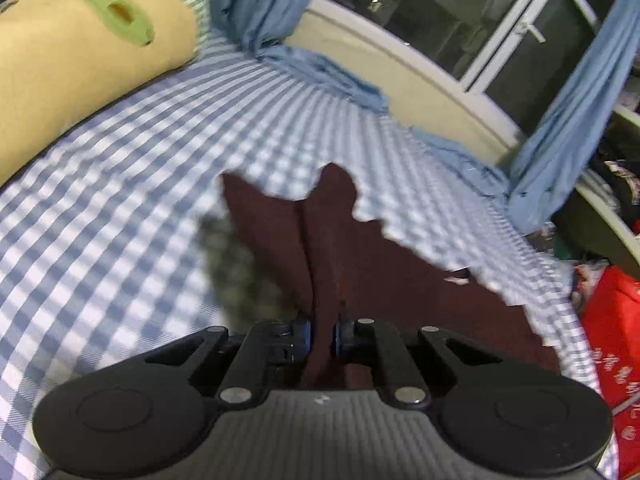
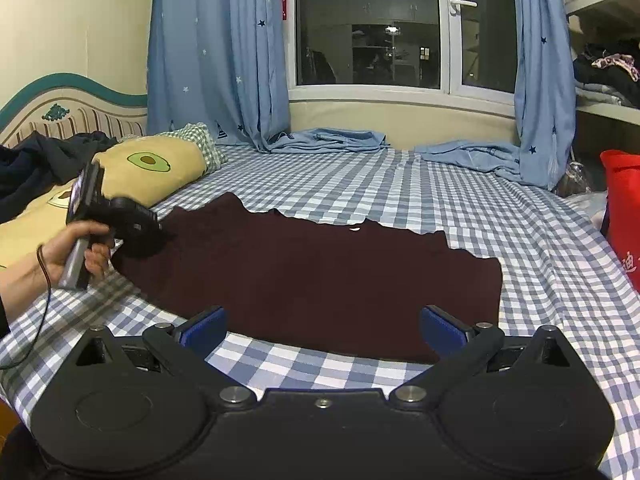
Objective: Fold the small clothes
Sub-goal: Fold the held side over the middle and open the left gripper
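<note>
The left gripper (image 1: pixel 324 338) is pinching the maroon garment (image 2: pixel 320 272) at its edge, lifting it to fold; the right gripper (image 2: pixel 323 330) is hovering, jaws apart

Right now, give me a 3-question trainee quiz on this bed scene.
1. True or false: the left claw is shut on the maroon garment.
2. The right claw is: A) open, holding nothing B) shut on the garment C) gripping the avocado pillow.
3. Fill in: the garment lies on a blue-and-white ____ bedsheet.

Key: 1 true; 2 A; 3 checked.
</note>
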Available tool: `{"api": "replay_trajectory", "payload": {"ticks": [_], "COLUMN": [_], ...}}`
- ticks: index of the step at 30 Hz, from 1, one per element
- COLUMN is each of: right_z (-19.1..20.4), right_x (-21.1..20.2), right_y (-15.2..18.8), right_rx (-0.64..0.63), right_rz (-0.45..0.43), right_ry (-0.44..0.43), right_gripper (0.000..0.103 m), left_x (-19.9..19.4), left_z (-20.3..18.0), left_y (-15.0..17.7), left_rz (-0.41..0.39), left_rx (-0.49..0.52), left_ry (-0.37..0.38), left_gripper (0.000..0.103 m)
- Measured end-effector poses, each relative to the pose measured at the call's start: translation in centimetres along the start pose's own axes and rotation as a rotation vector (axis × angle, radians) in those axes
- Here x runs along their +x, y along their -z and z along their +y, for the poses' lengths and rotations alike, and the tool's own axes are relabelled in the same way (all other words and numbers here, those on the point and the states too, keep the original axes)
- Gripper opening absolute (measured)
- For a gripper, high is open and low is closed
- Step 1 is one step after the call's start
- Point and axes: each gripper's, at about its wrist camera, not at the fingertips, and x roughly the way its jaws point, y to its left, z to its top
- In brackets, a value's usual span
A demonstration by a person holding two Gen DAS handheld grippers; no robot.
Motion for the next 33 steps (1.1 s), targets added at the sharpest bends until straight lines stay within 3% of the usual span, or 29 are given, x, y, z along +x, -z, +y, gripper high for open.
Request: {"api": "replay_trajectory", "payload": {"ticks": [7,15,19,23,29,33], "right_z": [-2.0,-5.7,-7.6,-9.1,-11.1,-12.4], "right_x": [-1.1,-2.6,-3.7,-5.2,-7.7,-8.2], "right_y": [1.1,3.5,4.7,5.7,7.3,8.4], "right_rx": [0.046,0.157,0.207,0.224,0.268,0.302], "right_rz": [-0.021,-0.025,-0.037,-0.057,-0.084,-0.083], "right_ry": [0.005,0.007,0.013,0.028,0.068,0.082], "right_gripper": [0.102,0.102,0.102,0.102,0.102,0.102], "left_x": [-1.3,0.1,2.4,6.3,12.0,13.4], "left_z": [-8.4,-22.1,-29.5,-34.3,-35.7,-35.5], "left_y": [-1.3,-0.2,3.1,7.9,16.0,18.9], "left_rz": [-0.044,-0.027,-0.007,0.058,0.172,0.158], "left_rx": [0.123,0.320,0.448,0.515,0.609,0.675], "left_ry": [-0.026,-0.001,-0.012,0.018,-0.057,-0.116], "left_gripper": [0.009,0.009,0.009,0.010,0.011,0.012]}}
